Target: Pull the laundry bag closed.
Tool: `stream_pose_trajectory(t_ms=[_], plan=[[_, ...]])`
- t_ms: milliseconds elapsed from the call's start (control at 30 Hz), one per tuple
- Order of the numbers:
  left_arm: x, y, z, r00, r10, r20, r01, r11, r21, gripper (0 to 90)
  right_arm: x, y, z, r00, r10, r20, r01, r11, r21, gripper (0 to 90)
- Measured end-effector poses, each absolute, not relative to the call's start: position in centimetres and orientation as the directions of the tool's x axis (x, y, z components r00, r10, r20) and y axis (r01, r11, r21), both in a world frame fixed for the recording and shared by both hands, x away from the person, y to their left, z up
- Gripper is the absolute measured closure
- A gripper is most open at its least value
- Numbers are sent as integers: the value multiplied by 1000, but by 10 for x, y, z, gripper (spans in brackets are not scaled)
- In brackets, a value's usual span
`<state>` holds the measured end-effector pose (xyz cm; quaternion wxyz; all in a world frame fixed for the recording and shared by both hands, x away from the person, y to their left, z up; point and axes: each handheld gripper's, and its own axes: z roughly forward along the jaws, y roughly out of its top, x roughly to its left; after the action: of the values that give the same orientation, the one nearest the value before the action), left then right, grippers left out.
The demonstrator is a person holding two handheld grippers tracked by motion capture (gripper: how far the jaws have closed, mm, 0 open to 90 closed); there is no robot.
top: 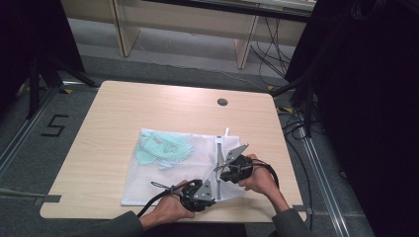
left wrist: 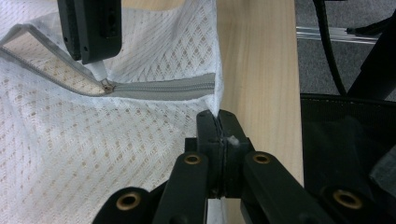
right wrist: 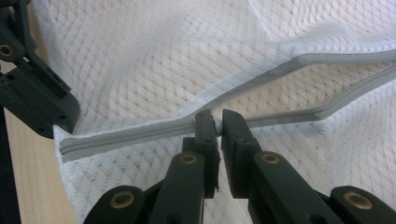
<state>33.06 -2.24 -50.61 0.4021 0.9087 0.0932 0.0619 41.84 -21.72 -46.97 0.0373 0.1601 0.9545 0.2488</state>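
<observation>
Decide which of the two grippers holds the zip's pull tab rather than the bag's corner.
The right gripper: its fingers pinch the white pull tab where the zip opens. The left gripper clamps the mesh bag corner.

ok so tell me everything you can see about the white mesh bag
The white mesh bag lies flat on the wooden table, a pale green item inside. Its grey zipper is partly open. The left tool pinches the bag's corner beside the zipper's closed end; the right tool grips the zipper pull.
</observation>
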Motion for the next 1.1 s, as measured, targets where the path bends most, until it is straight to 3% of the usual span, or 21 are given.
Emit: stream_pose_trajectory(t_ms=[1100], plan=[[330,-22,-503,977,210,39,112,-659,744,892,438,-217,-469,-928,373,-4,327,819,472,856]])
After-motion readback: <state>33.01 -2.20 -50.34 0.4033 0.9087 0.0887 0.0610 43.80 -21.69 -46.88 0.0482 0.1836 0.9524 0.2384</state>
